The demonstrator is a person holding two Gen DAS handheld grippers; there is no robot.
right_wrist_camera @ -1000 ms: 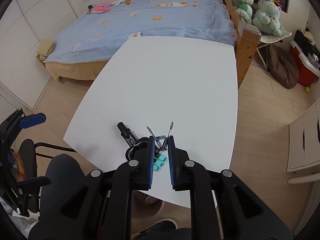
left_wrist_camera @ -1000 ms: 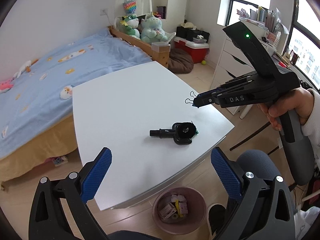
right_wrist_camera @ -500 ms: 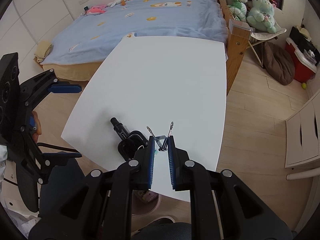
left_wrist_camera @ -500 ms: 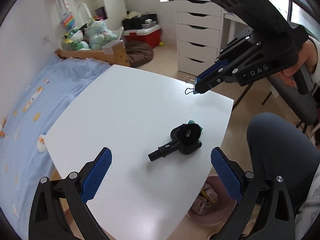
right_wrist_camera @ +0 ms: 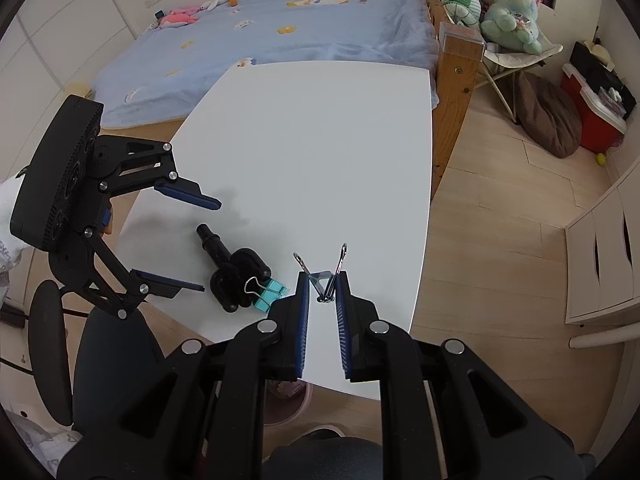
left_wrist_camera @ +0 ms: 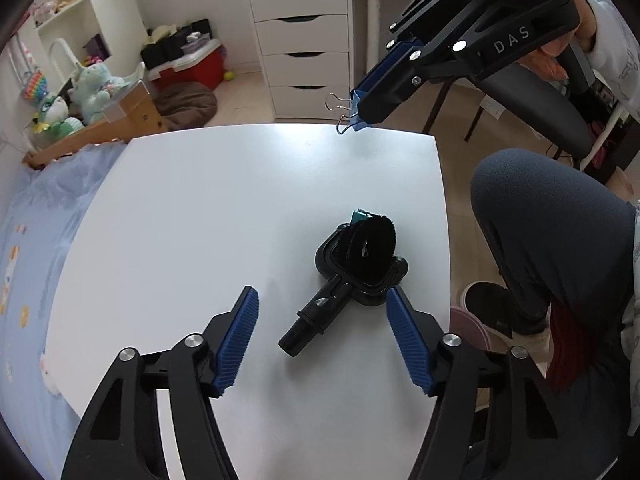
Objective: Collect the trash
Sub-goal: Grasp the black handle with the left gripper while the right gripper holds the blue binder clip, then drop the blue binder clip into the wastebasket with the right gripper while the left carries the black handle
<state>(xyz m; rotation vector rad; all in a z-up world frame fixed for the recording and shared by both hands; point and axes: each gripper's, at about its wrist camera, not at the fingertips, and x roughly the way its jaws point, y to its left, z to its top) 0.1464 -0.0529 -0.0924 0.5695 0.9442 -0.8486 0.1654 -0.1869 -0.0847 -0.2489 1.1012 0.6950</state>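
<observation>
A bedroom: the white tabletop (right_wrist_camera: 320,140) stands against a bed (right_wrist_camera: 280,28) with a blue cover, and a white chest of drawers (left_wrist_camera: 304,36) lies beyond its far edge in your left wrist view. Count three loose items in all. One black vacuum brush attachment (left_wrist_camera: 352,276) lies on the tabletop near the edge closest to you. One teal binder clip (right_wrist_camera: 266,290) rests on the tabletop, touching the brush head. One blue binder clip (right_wrist_camera: 324,280) is off the surface, clamped between the fingers of your right gripper (right_wrist_camera: 322,300), its two wire handles splayed upward. Your right gripper (left_wrist_camera: 362,114) hangs above the far edge of the tabletop in the left view. The fingers of your left gripper (left_wrist_camera: 322,316) are spread wide apart with nothing between them, hovering over the brush attachment, whose tube end points toward you between the two blue pads. One pink bin (left_wrist_camera: 472,328) sits on the floor below the near edge, mostly hidden by the tabletop and your knee (left_wrist_camera: 552,216). From the left, the brush head hides most of the teal clip
</observation>
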